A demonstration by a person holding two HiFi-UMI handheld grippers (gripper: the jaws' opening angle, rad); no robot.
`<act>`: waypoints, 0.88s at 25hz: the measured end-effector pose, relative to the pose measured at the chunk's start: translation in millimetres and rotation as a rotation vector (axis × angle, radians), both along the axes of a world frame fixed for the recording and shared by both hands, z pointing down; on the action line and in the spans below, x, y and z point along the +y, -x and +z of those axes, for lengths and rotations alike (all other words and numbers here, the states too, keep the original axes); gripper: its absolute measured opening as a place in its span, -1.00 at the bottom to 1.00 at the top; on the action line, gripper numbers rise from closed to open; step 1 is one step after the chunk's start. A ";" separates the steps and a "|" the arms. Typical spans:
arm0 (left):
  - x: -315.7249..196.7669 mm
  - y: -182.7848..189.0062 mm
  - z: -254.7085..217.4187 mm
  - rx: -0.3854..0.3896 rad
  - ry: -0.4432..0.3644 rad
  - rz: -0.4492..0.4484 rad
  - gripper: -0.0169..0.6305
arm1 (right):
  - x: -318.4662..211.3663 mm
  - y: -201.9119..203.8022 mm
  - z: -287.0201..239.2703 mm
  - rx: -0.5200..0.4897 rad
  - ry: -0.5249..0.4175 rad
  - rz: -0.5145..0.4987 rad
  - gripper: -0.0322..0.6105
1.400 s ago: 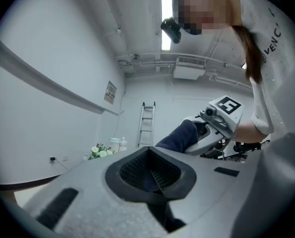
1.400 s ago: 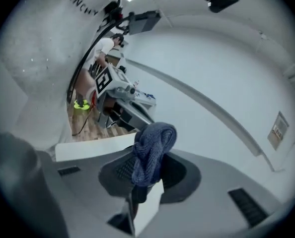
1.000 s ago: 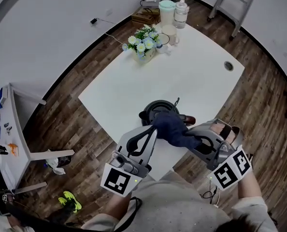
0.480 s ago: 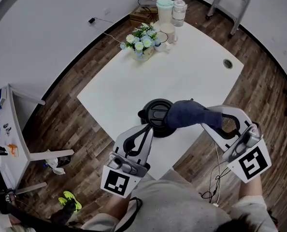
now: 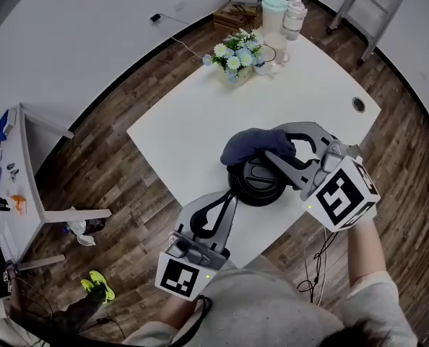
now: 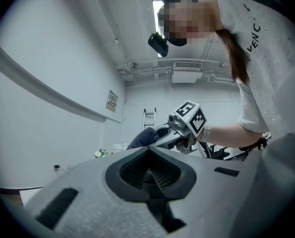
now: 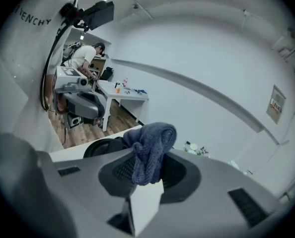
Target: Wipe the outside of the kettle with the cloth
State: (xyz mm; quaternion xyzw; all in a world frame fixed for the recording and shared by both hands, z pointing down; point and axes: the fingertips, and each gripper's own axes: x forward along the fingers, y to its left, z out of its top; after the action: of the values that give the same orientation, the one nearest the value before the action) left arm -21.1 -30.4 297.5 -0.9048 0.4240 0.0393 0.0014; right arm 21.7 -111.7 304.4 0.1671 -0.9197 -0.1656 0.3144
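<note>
A black kettle [image 5: 258, 181] stands near the front edge of the white table [image 5: 193, 132]. Over its far-left top rim hangs a dark blue cloth [image 5: 252, 145], with my right gripper [image 5: 274, 149] shut on it and reaching in from the right. In the right gripper view the cloth [image 7: 151, 148] bunches between the jaws, and the kettle's dark rim [image 7: 102, 146] shows just beyond. My left gripper [image 5: 231, 196] is tilted upward against the kettle's near-left side. Its jaws [image 6: 148, 171] are closed on something dark, apparently the kettle's handle. From there the cloth [image 6: 141, 137] shows above.
At the table's far end are a flower bunch [image 5: 235, 57], a pale green jug [image 5: 274, 13] and a bottle [image 5: 295, 11]. A cable hole [image 5: 358, 105] is at the right edge. A ladder [image 5: 377, 6] and a white side table [image 5: 12, 186] stand on the wood floor.
My right gripper has carried the cloth from the kettle's near-right side up and across to its far-left top. The left gripper has stayed against the kettle.
</note>
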 end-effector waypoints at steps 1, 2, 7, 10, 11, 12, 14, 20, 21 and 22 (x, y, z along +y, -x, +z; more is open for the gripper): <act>0.4 2.3 1.4 -0.002 0.003 -0.004 -0.92 | 1.4 -6.4 5.4 0.031 0.015 0.007 -0.67; 0.1 3.6 2.6 -0.006 0.005 -0.007 -0.92 | 3.5 -14.6 9.3 0.052 0.033 0.020 -0.67; -3.9 -7.8 1.0 -0.042 -0.016 0.015 -0.92 | 19.8 -57.4 23.5 0.123 0.107 0.107 -0.67; -3.9 -21.6 -0.6 -0.025 -0.015 0.047 -0.92 | 37.1 -72.9 25.8 0.125 0.138 0.131 -0.67; -3.1 -26.3 -0.6 -0.025 -0.015 0.058 -0.92 | 43.6 -76.2 25.1 0.123 0.144 0.135 -0.67; -2.1 -30.9 -0.3 -0.028 -0.014 0.069 -0.92 | 49.8 -79.1 24.0 0.122 0.145 0.139 -0.67; -0.1 -39.5 1.3 -0.035 -0.010 0.092 -0.92 | 60.9 -84.4 21.4 0.127 0.135 0.141 -0.67; 6.7 -58.9 2.3 -0.026 0.003 0.132 -0.92 | 94.0 -88.5 23.9 0.153 0.058 0.095 -0.67; 7.6 -60.8 2.6 -0.027 0.004 0.137 -0.92 | 98.2 -90.3 28.1 0.160 0.060 0.095 -0.67; 8.5 -62.2 3.2 -0.029 0.004 0.140 -0.92 | 101.6 -93.4 32.8 0.163 0.070 0.101 -0.67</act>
State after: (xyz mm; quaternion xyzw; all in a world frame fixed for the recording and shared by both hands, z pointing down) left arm 41.1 -21.9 300.7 -0.9328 0.3595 0.0253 0.0028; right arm 115.0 -10.0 337.2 0.1884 -0.8867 -0.1303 0.4017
